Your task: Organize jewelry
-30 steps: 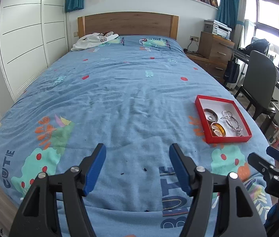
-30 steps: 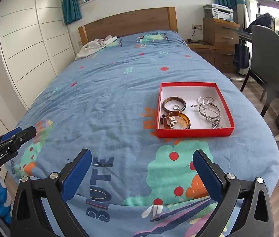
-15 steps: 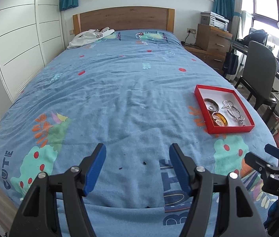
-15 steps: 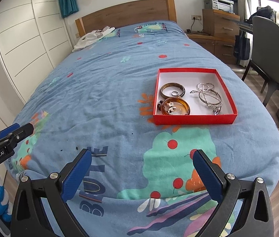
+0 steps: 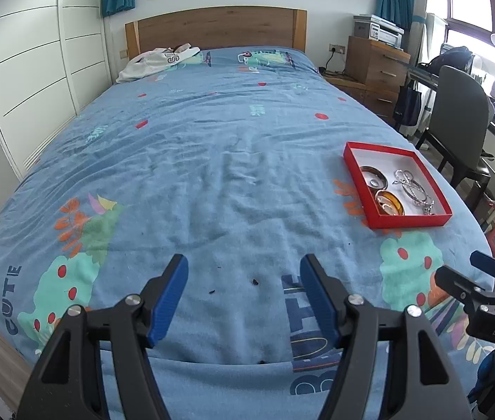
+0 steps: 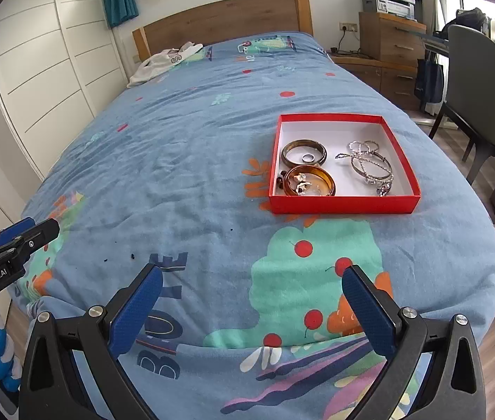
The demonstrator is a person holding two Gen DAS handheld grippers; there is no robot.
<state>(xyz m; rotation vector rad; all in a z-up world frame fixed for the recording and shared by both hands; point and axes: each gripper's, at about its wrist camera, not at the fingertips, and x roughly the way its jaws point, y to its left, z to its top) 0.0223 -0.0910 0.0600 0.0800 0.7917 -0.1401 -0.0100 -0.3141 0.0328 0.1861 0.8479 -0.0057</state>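
A red tray (image 6: 343, 203) (image 5: 406, 220) lies on the blue bedspread at the bed's right side. Inside it sit a dark bangle (image 6: 304, 152) around a small ring (image 6: 307, 157), an amber bangle (image 6: 309, 185) (image 5: 389, 203) around small pale pieces, and a tangle of silver bracelets (image 6: 370, 166) (image 5: 413, 189). My right gripper (image 6: 252, 280) is open over the foot of the bed, well short of the tray. My left gripper (image 5: 244, 273) is open too, further left, with nothing between its fingers. Each gripper shows at the edge of the other's view.
Small dark specks (image 5: 255, 281) lie on the cover near the foot of the bed. White clothing (image 5: 158, 59) is by the wooden headboard. A grey chair (image 6: 475, 80) and wooden drawers (image 6: 391, 38) stand right of the bed, white wardrobe doors (image 5: 30, 80) left.
Both grippers have pulled back and risen a little, so the tray looks farther off and more of the bed's foot shows. Both stay open. The jewelry has not moved.
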